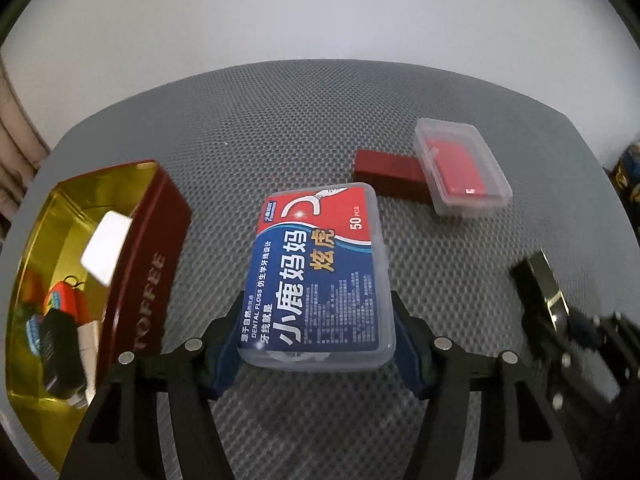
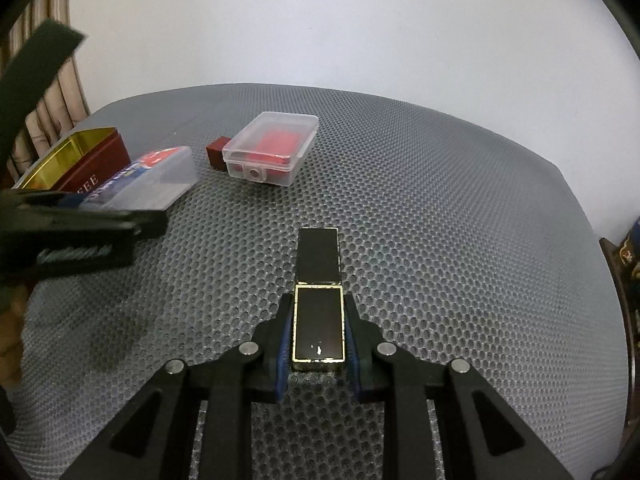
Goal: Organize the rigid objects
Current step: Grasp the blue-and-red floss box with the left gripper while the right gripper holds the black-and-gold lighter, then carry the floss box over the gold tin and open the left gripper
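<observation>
A clear dental floss box (image 1: 320, 276) with a blue and red label sits between the pads of my left gripper (image 1: 316, 320), which is shut on its near end. The box is just right of an open red toffee tin (image 1: 152, 248) with a gold inside. My right gripper (image 2: 318, 304) is shut on a black case with a gold rim (image 2: 320, 320), whose far half (image 2: 319, 256) reaches out over the mat. The right wrist view shows the floss box (image 2: 156, 178) and the left gripper (image 2: 100, 220) at the left, beside the tin (image 2: 100, 156).
A clear plastic box with red contents (image 1: 460, 168) lies at the back, against a dark red block (image 1: 388, 174). Everything rests on a grey honeycomb mat (image 2: 440, 200). Beyond the mat is a white surface; curtains hang at the far left.
</observation>
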`<state>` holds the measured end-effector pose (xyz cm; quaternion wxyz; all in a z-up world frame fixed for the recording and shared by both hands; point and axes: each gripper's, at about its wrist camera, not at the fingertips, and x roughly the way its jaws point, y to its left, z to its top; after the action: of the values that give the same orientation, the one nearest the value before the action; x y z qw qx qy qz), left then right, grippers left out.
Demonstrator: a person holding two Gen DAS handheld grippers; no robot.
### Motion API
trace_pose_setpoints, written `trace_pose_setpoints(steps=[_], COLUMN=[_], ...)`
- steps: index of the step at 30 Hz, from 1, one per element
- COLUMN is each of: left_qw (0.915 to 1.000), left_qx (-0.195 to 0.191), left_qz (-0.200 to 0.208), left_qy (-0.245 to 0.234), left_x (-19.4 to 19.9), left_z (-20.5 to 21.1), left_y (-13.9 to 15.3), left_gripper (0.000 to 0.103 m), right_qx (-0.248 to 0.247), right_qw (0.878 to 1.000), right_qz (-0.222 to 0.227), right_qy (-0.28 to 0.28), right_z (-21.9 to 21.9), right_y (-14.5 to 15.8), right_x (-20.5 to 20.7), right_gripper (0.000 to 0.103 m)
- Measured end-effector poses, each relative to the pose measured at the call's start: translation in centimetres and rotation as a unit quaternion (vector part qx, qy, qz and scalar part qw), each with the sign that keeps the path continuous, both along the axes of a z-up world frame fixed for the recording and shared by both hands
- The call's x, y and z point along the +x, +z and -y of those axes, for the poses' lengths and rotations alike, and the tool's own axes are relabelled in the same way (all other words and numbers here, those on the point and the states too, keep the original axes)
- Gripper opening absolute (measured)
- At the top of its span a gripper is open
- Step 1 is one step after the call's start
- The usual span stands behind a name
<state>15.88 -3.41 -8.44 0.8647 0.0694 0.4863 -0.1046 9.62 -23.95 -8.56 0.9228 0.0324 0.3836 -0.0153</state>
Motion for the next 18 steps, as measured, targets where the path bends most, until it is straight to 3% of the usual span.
trace_pose_setpoints(steps=[18], left_qw=[0.9971], left_qx=[0.002], left_qz=[0.044], left_qy=[-0.061], left_x=[-2.9], left_z=[-1.4], left_y=[3.2], left_gripper=[0.060], right_qx=[-0.005], right_qw=[1.000], right_qz=[0.000], right_qy=[-0.007], right_z=[-2.4], right_y=[-1.1], right_x=[0.4], right_gripper=[0.023])
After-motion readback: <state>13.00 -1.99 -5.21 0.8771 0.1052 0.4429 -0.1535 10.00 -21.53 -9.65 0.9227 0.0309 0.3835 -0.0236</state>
